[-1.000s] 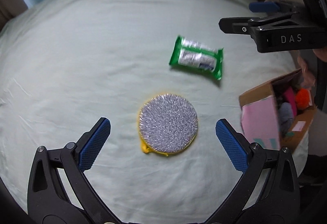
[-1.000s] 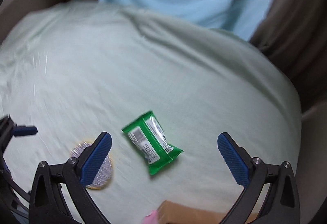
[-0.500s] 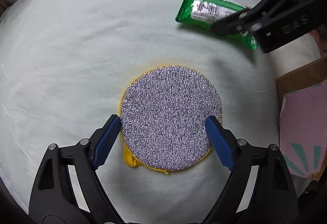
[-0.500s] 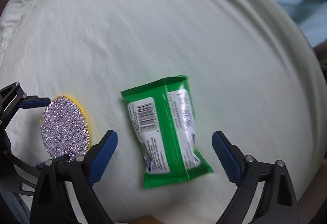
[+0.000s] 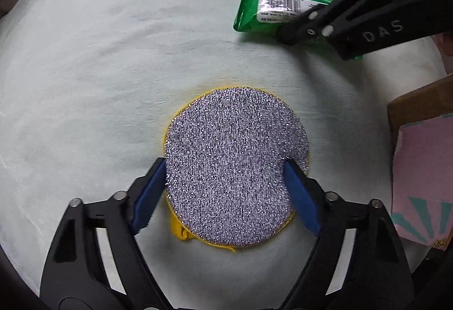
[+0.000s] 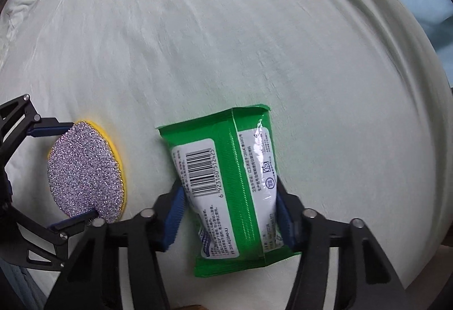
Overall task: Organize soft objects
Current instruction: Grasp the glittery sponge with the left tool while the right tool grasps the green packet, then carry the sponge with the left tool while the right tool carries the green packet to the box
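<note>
My jaws stood closed in on both sides, each pair pressed against its own soft thing; the left gripper (image 5: 223, 185) had its blue pads (image 5: 148, 195) touching the rim of the round silver scouring pad (image 5: 236, 163), one on either edge, and the right gripper (image 6: 229, 213) had its pads against the two long sides of the green wipes packet (image 6: 229, 185). Both things lay flat on the pale green sheet (image 5: 99, 69), the packet near the scouring pad but apart from it; neither looked lifted, so far as I could judge. The cardboard box (image 5: 419, 100) sat just to the right in the left wrist view, with a pink flap (image 5: 421, 168) at its near side, and I took it for the place these things were meant to go.

What worried me was the scouring pad; it was thin and floppy, held only by its edges near my side, so it could fold or slip out under its own sag once raised. Its yellow backing (image 5: 181, 230) poked out at the near edge, and a pad could catch that alone. The packet was slick and plump; squeezed at its lower half, it might squirt forward or tilt nose-down. The sheet was soft too; a pad dug low could pinch cloth and drag it. My two grippers were near each other, so lifting both toward the box at once risked a knock.
</note>
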`<state>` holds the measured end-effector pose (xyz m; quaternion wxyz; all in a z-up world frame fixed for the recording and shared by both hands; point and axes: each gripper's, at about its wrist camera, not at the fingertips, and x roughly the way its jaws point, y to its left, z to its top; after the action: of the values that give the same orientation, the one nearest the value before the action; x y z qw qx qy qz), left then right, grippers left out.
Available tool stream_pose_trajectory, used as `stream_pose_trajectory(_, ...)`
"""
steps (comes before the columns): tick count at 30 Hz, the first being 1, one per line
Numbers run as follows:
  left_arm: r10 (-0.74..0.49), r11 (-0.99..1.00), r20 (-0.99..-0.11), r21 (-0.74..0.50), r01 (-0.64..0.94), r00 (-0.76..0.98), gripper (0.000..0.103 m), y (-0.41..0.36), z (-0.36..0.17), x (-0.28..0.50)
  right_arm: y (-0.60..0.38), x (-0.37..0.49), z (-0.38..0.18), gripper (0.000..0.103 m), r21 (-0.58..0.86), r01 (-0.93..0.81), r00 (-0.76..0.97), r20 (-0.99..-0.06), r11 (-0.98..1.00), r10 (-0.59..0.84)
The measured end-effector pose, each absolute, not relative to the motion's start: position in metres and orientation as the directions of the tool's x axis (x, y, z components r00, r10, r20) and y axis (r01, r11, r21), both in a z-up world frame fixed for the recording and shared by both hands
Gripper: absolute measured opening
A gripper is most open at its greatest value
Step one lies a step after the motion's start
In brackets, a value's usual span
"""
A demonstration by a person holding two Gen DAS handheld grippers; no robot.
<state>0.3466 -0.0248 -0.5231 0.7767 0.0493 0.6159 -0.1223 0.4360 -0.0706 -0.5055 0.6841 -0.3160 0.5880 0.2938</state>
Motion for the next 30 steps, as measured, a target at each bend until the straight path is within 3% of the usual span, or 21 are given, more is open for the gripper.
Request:
stream_pose_trajectory(4,-0.176,0.957,-0.963,-0.119,0.265,0.204,0.047,-0.024,-0.517,0.342,-0.066,0.431,-0.502,0.037,-0.084,-0.762,0.147,-0.988,0.642,0.044)
stream_pose_trajectory(7,-0.202,0.949,-0.959,-0.143,0.280,0.199,0.036,-0.026,-0.511,0.337,-0.066,0.430,-0.497,0.034,-0.064,-0.739,0.140,-0.988,0.671,0.059)
stream_pose_trajectory(17,-0.224,0.954,-0.941,-0.159,0.255,0.252,0.033,-0.001,-0.467,0.316,-0.066,0.418,-0.460,0.034,-0.032,-0.645,0.176,-0.979,0.763,0.107)
stream_pose_trajectory(30,-0.233,0.957,-0.892,-0.141,0.253,0.386,0.033,0.033,-0.345,0.261,-0.072,0.354,-0.336,0.033,-0.006,-0.492,0.295,-0.942,0.871,0.160)
